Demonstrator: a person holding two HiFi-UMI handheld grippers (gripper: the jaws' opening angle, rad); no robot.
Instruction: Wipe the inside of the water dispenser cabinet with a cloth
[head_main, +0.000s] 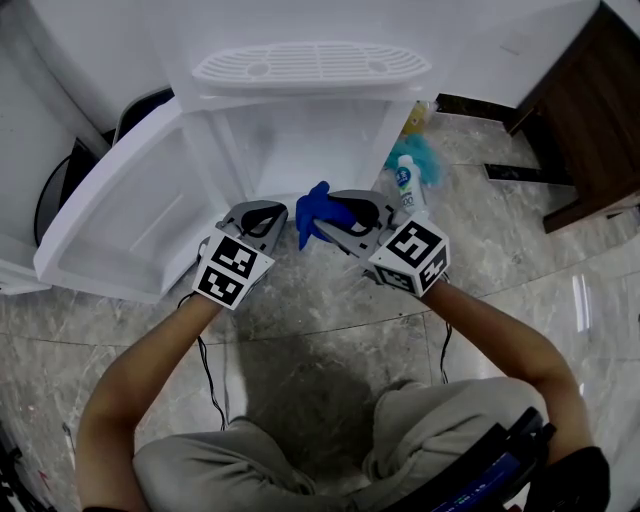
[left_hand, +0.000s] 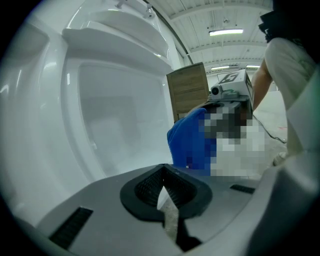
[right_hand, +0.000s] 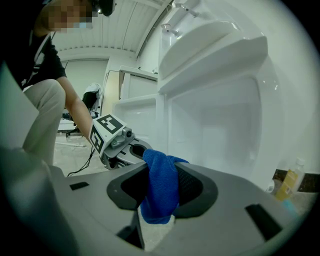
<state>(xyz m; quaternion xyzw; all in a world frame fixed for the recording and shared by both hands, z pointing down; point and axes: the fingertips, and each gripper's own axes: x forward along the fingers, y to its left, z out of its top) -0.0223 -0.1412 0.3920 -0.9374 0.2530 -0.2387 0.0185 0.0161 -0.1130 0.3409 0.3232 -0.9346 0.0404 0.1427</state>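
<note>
Clamping the cloth (right_hand: 160, 197) between its fingers, the right gripper (right_hand: 162, 182) should press it flat on the cabinet (right_hand: 215, 125) wall ahead, while the closed, empty left gripper (left_hand: 164, 192) waits beside them.

Both forearms reach forward and slightly down, side by side. The left hand-held gripper (head_main: 262, 214) has its jaws pressed together with nothing between them. Just beside it, the right hand-held gripper (head_main: 335, 214) clamps a blue cloth (right_hand: 160, 192).
</note>
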